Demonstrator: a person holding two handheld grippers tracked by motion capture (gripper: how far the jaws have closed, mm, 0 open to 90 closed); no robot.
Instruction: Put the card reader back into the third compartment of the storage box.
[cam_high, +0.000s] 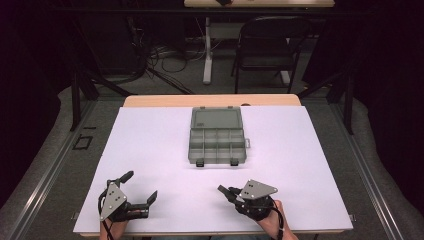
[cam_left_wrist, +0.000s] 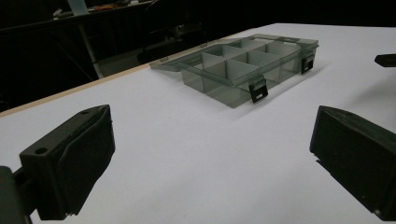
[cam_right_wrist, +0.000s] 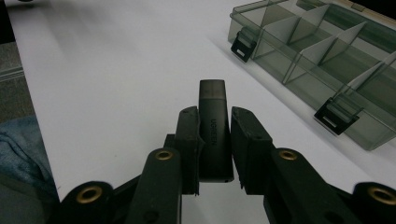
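Right gripper (cam_right_wrist: 212, 140), near right: clamped on small dark slim adapter stick (cam_right_wrist: 214, 126), long axis forward. Left gripper (cam_left_wrist: 205, 158): jaws wide apart, empty. Open smoky translucent plastic compartment box (cam_high: 217, 136): far centre, likely nearer right.

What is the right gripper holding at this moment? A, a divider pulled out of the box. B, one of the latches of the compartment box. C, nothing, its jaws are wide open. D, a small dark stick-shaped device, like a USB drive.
D: in the right gripper view the right gripper has its jaws closed on both sides of a small dark stick-shaped device, while the open compartment box sits apart on the table.
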